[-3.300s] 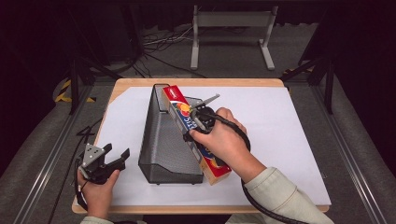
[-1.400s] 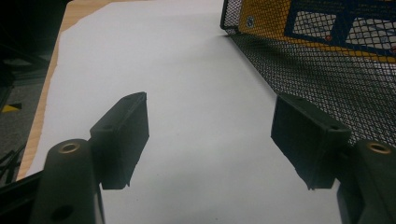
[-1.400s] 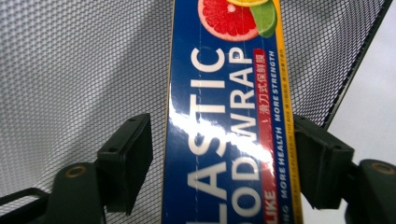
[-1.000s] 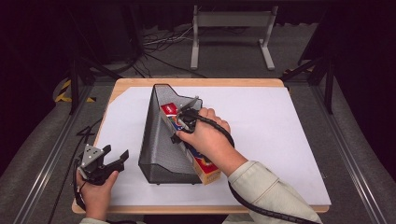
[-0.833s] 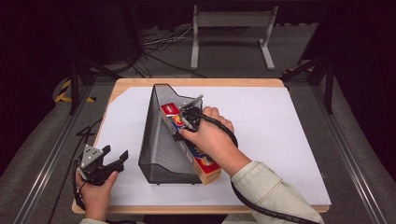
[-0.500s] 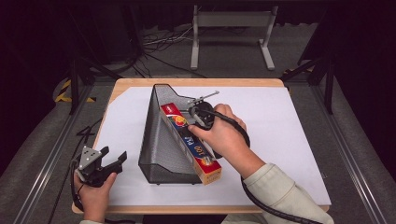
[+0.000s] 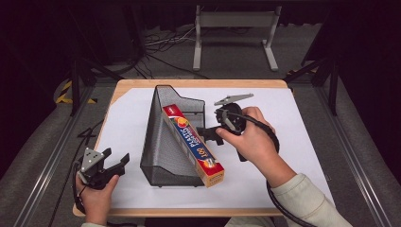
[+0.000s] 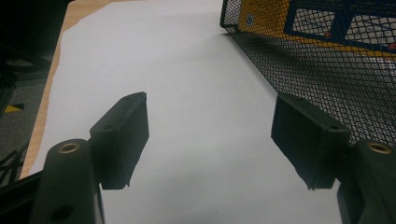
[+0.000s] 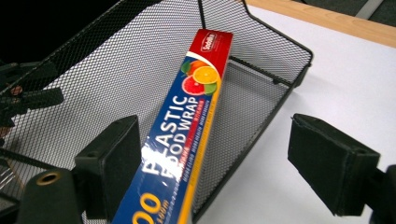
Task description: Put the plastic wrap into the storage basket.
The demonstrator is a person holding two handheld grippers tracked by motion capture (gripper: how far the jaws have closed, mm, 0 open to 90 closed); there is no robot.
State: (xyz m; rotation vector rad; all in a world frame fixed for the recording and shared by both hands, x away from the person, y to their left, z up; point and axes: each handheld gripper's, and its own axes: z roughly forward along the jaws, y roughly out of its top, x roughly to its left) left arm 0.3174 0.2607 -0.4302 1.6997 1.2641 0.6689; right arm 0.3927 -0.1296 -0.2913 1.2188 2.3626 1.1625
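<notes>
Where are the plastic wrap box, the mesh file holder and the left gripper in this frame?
plastic wrap box [image 9: 187, 140], right gripper view, on its printed blue top face.
mesh file holder [image 7: 163, 142], high view, on its sloped left mesh wall.
left gripper [image 7: 116, 160], high view, midway between its open fingertips.

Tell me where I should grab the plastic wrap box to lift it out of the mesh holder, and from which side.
Grip the plastic wrap box near its lower end, which sticks out past the mesh holder over the paper. Come from the right, where the right hand-held gripper sits open, jaws across the narrow width. The holder's tall wall blocks the left, and the far end lies deep inside.
</notes>
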